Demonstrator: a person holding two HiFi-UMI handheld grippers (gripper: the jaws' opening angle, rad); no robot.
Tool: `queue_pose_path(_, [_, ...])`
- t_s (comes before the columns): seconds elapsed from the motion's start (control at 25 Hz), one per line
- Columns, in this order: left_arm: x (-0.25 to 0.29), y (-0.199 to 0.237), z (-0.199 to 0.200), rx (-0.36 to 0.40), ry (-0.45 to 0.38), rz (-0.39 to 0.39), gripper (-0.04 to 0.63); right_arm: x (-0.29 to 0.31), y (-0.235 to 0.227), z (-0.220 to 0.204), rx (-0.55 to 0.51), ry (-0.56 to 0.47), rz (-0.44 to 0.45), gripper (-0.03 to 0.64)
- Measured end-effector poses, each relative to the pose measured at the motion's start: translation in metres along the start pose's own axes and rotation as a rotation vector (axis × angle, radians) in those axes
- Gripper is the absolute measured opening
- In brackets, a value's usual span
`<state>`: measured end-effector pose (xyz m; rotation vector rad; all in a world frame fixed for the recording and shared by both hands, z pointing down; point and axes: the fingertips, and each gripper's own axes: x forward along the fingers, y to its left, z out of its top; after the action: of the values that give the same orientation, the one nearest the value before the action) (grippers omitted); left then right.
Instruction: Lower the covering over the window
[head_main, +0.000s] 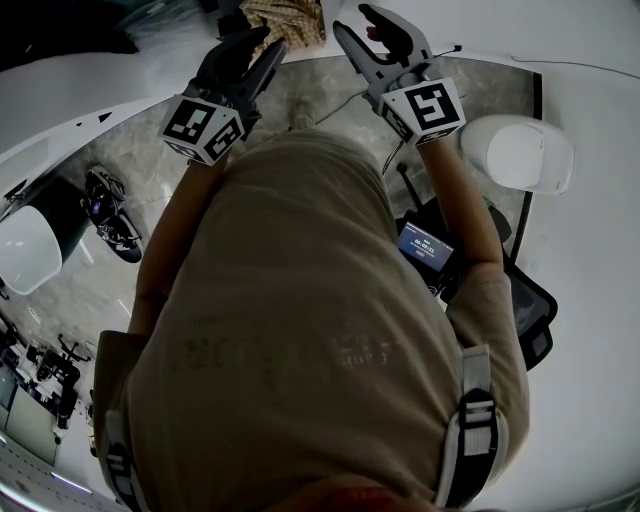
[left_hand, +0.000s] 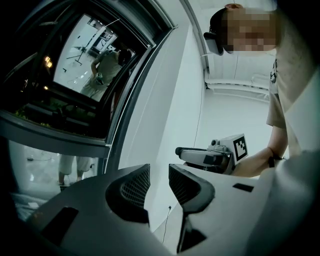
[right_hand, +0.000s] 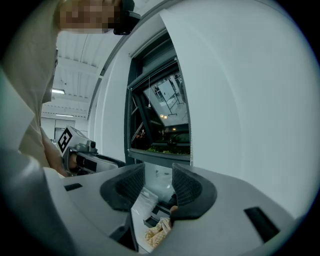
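Black-white markers (head_main: 197, 122) top left tool (head_main: 258, 48) and right tool (head_main: 357, 22).

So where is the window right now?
In the right gripper view, the window is straight ahead in the white wall, just above that gripper's fingers.

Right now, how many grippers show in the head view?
2: the left gripper at upper left, the right gripper at upper right, jaws apart. None looks hidden.

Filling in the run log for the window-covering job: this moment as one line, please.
left gripper: open, empty | right gripper: open, empty | window: glass showing | phase: both grippers held near window, nothing grasped
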<state>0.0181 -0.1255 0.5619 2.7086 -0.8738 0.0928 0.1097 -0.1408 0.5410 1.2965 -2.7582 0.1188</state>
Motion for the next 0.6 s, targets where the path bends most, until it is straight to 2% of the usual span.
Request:
queue_pose_path(0.16, [-0.004, 0.000, -0.006, 0.002, 0.010, 0.008, 0.107, 0.004, 0.010, -0.002, -0.004, 0.002, -0.008, 0.173])
queue_pose_path(0.32, [-0.011, 0.004, -0.010, 0.011, 0.014, 0.032, 0.107, 0.006, 0.013, -0.002, -0.018, 0.010, -0.083, 0.173])
queue_pose_path(0.48, [-0.017, 0.012, -0.011, 0.066, 0.009, 0.076, 0.107, 0.012, 0.021, 0.000, -0.030, -0.008, -0.145, 0.173])
queue_pose_path(0.6, [-0.026, 0.015, -0.016, 0.105, 0.005, 0.111, 0.107, 0.016, 0.039, 0.003, -0.060, -0.014, -0.135, 0.173])
